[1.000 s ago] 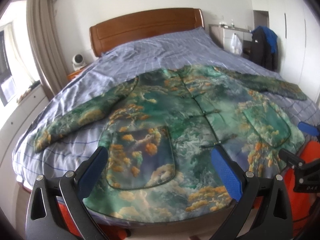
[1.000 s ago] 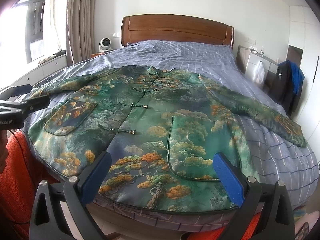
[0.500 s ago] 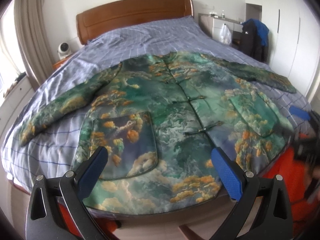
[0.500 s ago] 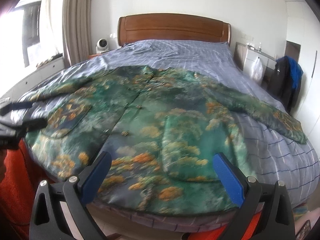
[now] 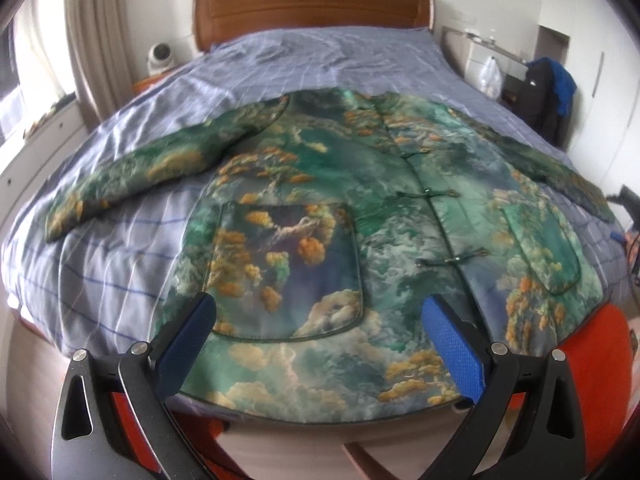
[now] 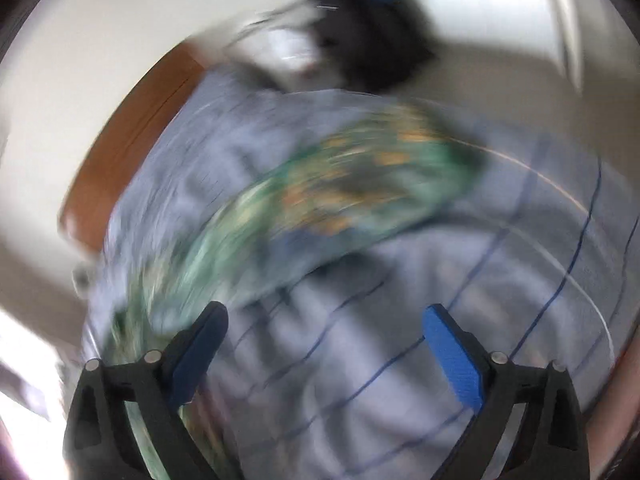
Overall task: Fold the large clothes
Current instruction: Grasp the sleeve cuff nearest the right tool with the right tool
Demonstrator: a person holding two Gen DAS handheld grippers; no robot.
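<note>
Jacket [image 5: 360,208] flat, front up, on bed [image 5: 320,64]. Left gripper [image 5: 316,332] jaws apart, empty, over hem; right gripper [image 6: 324,340] closing slightly, empty, near sleeve [image 6: 360,176]. We pinch cuff edge, fold sleeve inward across body.

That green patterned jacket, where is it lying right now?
In the left wrist view the green jacket lies spread flat, front up, across the foot of the bed, sleeves out to both sides, its hem at the near edge.
</note>
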